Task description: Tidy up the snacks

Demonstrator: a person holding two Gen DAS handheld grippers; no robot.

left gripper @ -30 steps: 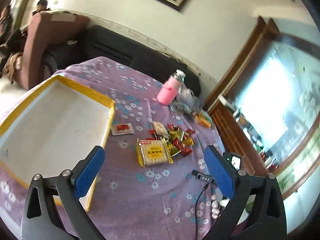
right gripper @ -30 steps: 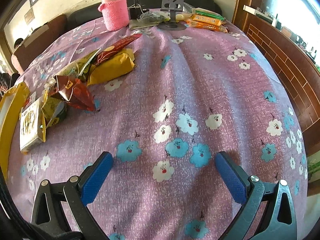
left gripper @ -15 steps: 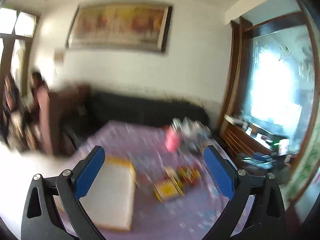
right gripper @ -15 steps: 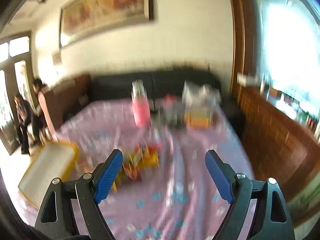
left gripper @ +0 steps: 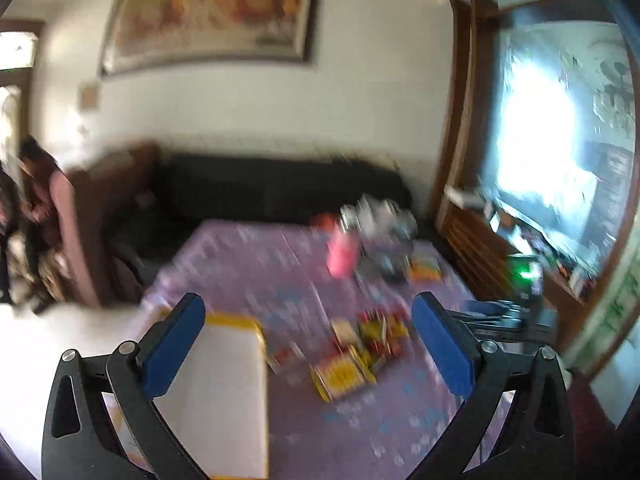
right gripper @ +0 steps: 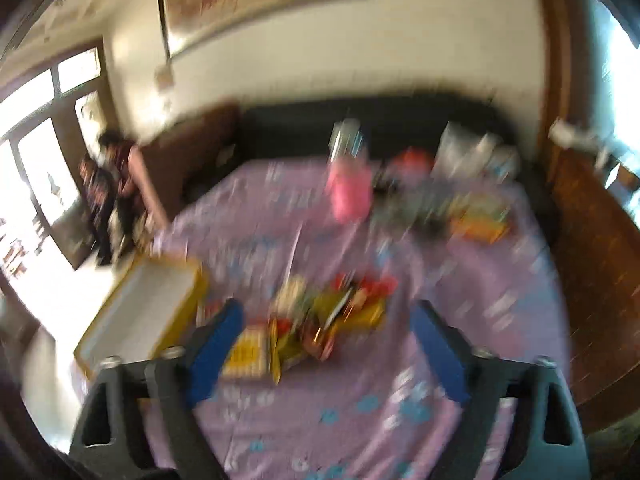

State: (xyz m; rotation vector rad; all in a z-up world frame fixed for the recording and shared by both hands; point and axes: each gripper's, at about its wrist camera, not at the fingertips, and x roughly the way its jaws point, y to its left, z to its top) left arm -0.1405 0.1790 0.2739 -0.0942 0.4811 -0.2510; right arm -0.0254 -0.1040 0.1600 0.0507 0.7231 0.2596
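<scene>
Both tongs, left [left gripper: 308, 344] and right [right gripper: 324, 350], are spread and empty; they have risen from close above the worktop [left gripper: 248, 264] to a high overview, so no pick has begun. Tray [left gripper: 224, 392] at 7 o'clock, snack pile [left gripper: 356, 352] near centre, well below.

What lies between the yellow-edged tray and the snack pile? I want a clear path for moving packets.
In the left wrist view, one small reddish packet lies between the tray and the snack pile; otherwise only purple floral tablecloth.
</scene>
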